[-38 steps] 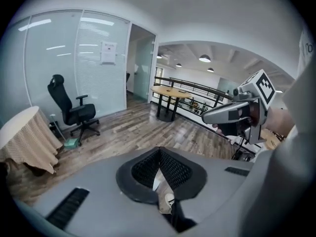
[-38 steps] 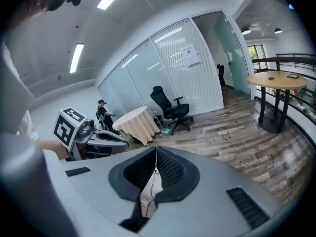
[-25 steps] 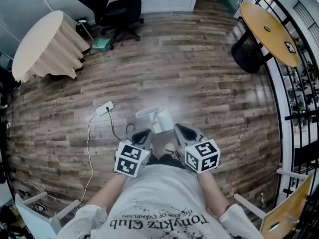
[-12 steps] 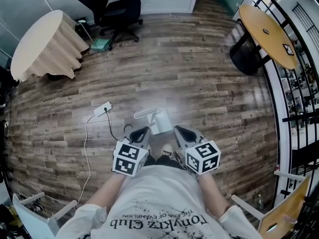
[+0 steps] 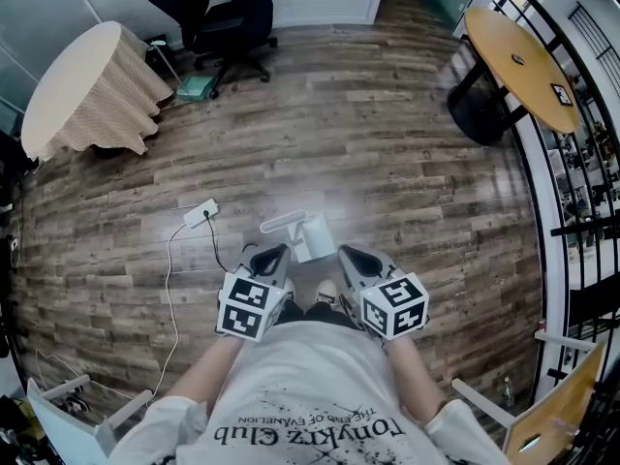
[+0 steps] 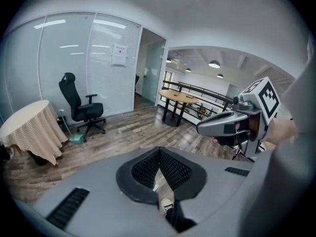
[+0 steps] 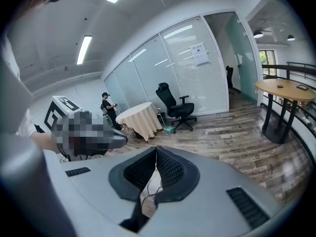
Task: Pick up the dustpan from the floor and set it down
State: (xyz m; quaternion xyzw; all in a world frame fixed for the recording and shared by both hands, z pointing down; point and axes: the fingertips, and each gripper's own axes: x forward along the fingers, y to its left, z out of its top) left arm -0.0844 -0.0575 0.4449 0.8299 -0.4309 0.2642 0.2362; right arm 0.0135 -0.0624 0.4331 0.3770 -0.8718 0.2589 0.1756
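Here, the white dustpan [image 5: 312, 237] stands on the wooden floor [image 5: 387, 163], just ahead of the person's shoe [image 5: 327, 289]. It is between the tips of the 2 grippers and touches neither of them.

The left gripper [image 5: 274, 258] is fully closed. In its own view the 2 ribbed black pads meet at the tip and hold nothing; the narrow gap under them shows only floor and the shoe. The right gripper [image 5: 353, 257] is closed in the same way, pads together and empty, and only floor and a thin black cable show through its gap.

About writing: each gripper has a cube [image 5: 254, 308] with black-and-white square markers and no letters. The T-shirt [image 5: 310, 395] has dark print that is upside-down in the head view. The big line reads "tonykz Club". The small line seems to be "THE END OF EVANELION", but I am not sure of every letter. A sheet of paper [image 6: 119, 55] hangs on the glass wall, and its print is too small to read. A small card with a square marker [image 5: 563, 91] lies on the round wooden table [image 5: 518, 51].

Farther away are a black office chair [image 5: 228, 17], a round table under a beige cloth [image 5: 92, 85] and a white power strip [image 5: 202, 210] with its cable on the floor.
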